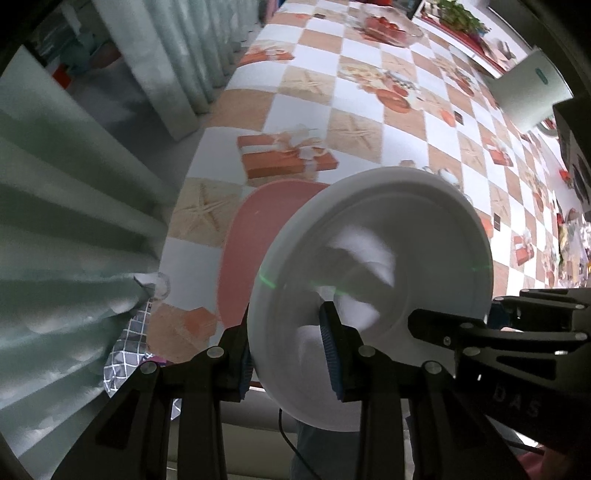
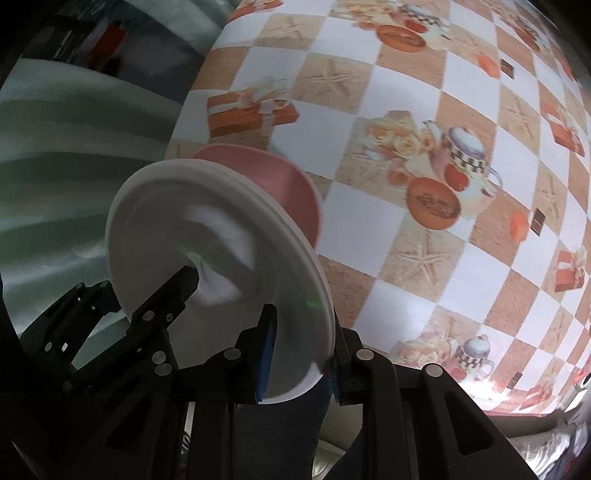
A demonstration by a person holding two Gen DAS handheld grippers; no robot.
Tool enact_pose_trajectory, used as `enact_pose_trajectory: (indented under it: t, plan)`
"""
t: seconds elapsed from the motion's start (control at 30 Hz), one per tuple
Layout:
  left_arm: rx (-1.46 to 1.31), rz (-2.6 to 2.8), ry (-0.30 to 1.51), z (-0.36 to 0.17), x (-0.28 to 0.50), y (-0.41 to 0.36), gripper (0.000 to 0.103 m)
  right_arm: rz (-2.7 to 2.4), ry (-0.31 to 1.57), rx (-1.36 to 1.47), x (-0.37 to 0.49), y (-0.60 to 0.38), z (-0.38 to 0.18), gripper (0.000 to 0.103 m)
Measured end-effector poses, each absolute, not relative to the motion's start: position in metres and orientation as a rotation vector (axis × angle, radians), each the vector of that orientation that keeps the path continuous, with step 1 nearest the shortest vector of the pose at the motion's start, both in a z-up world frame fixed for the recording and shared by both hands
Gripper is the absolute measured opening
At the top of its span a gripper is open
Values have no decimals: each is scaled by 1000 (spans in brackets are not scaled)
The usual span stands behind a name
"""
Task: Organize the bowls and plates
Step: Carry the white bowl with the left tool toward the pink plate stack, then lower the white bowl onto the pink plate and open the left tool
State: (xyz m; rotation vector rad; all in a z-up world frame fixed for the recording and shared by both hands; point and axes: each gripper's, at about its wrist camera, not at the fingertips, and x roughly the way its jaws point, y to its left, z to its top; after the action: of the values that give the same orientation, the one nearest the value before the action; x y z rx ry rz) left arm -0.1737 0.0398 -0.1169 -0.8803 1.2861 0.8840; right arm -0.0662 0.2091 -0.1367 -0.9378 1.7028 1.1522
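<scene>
1. My left gripper [image 1: 291,354] has its two blue pads pinched on the rim of the white plate [image 1: 373,280], one pad on each face.
2. My right gripper [image 2: 299,362] clamps the opposite rim of the same plate the same way, jaws narrowed onto it.
3. The plate hangs between both tools, tilted up on edge above the table's near edge; its dished face shows nothing in it.
4. Behind it sits a pink bowl [image 2: 291,184] on the table, partly hidden; what I see of its inside looks empty.
5. A glass dish [image 1: 391,27] with red contents stands far across the table.
6. The tablecloth [image 2: 406,258] is checked white and tan, printed with starfish, gift boxes and teapots.
7. Pale green curtains [image 1: 66,236] hang to the left.
8. The plate is plain white with a raised rim, blurred.
</scene>
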Motion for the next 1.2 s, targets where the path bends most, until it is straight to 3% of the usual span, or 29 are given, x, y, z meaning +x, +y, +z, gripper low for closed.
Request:
enact_pose_trajectory:
  t: [0.9, 1.0, 1.2]
  plan:
    - [-951, 872, 1325, -142, -193, 61, 37, 1138, 1723, -1004, -82, 232, -160, 28]
    - [-948, 879, 1330, -144, -193, 63, 42, 1149, 1707, -1012, -80, 231, -156, 28]
    - [-935, 942, 1300, -139, -197, 70, 72, 1132, 1690, -1000, -68, 234, -149, 29]
